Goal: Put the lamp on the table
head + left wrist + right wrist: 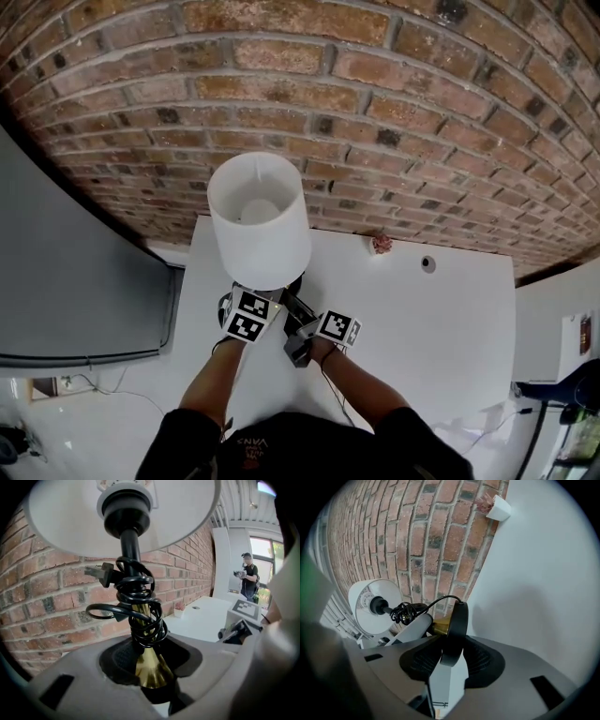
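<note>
Head view: the lamp (259, 220) hangs over the white counter (441, 328) near its left edge, close to the brick wall (375, 94). I'd say it's not set down yet, so lowering and letting go are left. A little potted plant (382, 244) and a round hole (427, 264) sit along the back edge, well clear of it.

Left gripper view: the left tool (150, 667) is clamped on the brass foot of the stem, with the cord (140, 602) wound round it and the plug dangling. A person (247, 576) stands far off.

Right gripper view: the right tool (450, 660) pinches the black base disc (457, 625) edge-on, with bare counter beyond it. Nothing's blocking the spot.
</note>
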`<action>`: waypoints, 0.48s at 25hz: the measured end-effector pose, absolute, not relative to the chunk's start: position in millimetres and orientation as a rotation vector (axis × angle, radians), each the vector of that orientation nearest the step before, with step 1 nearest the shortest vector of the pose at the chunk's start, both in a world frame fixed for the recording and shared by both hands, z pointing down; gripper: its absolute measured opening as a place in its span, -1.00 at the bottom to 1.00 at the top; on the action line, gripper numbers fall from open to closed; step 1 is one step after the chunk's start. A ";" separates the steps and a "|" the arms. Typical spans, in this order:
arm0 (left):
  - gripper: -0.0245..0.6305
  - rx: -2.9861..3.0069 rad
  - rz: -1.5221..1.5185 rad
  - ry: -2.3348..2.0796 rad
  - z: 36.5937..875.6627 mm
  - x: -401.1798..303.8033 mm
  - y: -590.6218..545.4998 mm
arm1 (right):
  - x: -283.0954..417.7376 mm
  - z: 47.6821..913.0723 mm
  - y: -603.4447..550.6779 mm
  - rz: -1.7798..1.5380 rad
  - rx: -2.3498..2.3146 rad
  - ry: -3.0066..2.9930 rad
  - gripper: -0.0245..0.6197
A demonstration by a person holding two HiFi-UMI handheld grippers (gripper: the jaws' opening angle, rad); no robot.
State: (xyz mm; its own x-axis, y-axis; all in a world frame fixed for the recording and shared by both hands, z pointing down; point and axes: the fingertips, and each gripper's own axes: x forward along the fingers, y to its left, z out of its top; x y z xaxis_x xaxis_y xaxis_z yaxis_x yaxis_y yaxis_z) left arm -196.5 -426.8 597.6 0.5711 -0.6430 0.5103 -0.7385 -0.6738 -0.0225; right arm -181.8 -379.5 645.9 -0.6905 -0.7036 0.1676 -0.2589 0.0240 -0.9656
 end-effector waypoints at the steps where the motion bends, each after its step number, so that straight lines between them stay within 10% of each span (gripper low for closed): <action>1: -0.50 2.612 0.723 -1.167 598.9 -196.3 -431.8 | -181.3 647.0 -385.4 -1.701 -0.985 1.962 -0.53; 12: -0.51 2.658 0.702 -1.262 613.3 -200.4 -460.2 | -184.6 669.3 -419.6 -1.754 -1.017 1.939 -0.49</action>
